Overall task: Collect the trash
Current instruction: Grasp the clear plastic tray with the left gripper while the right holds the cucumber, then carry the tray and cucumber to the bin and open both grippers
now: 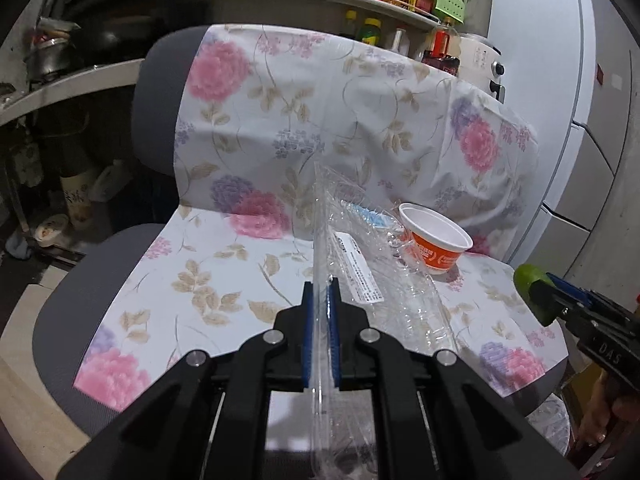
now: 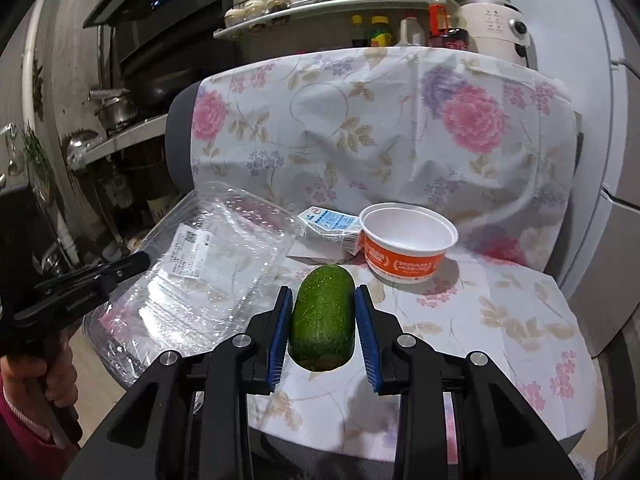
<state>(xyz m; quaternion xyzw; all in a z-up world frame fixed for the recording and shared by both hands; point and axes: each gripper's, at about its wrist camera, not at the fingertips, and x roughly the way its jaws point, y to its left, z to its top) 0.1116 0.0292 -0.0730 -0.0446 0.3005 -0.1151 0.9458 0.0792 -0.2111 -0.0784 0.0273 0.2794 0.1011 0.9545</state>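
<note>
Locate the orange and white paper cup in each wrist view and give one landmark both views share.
Left wrist view: the orange and white paper cup is right of centre on the floral cloth, just behind the clear plastic container gripped by the left gripper.
Right wrist view: the cup is just above centre, up and right of the green fruit piece in the right gripper.
Shared landmark: the white appliance behind the chair.

right gripper (image 2: pixel 322 320) clamps green gourd piece (image 2: pixel 322 320); orange cup (image 2: pixel 404 258) beyond, clear plastic tray (image 2: pixel 208 272) left.
</note>
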